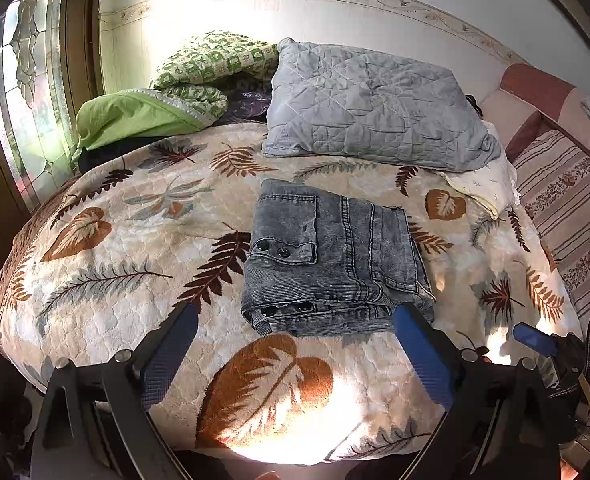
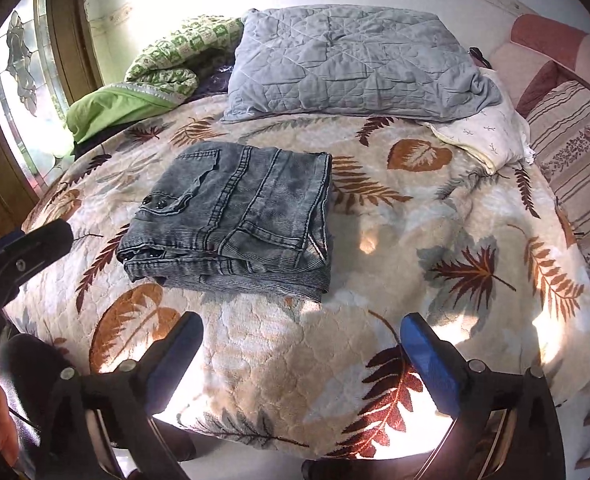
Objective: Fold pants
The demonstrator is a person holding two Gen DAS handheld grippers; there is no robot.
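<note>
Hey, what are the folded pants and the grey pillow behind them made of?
Folded pants: apparently washed grey denim, going by the mottled fade, heavy double-stitched seams and metal snaps. Grey pillow: probably soft matte cotton or a blend, with quilted stitch lines and a crumpled surface.

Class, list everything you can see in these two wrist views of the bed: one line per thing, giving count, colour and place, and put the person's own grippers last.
pants: one, grey denim, folded, middle of the bedspread.
bedspread: one, cream with brown and grey leaves, covering the bed.
quilted pillow: one, grey-blue, far side of the bed.
white cloth: one, white, under the pillow's right corner.
green bedding: one heap, green and white, far left by the window.
window: one, leaded glass, left.
striped cushion: one, pink-brown stripes, right.
left gripper: one, black with blue pads, open, nothing held.
right gripper: one, same colours, open, nothing held.
</note>
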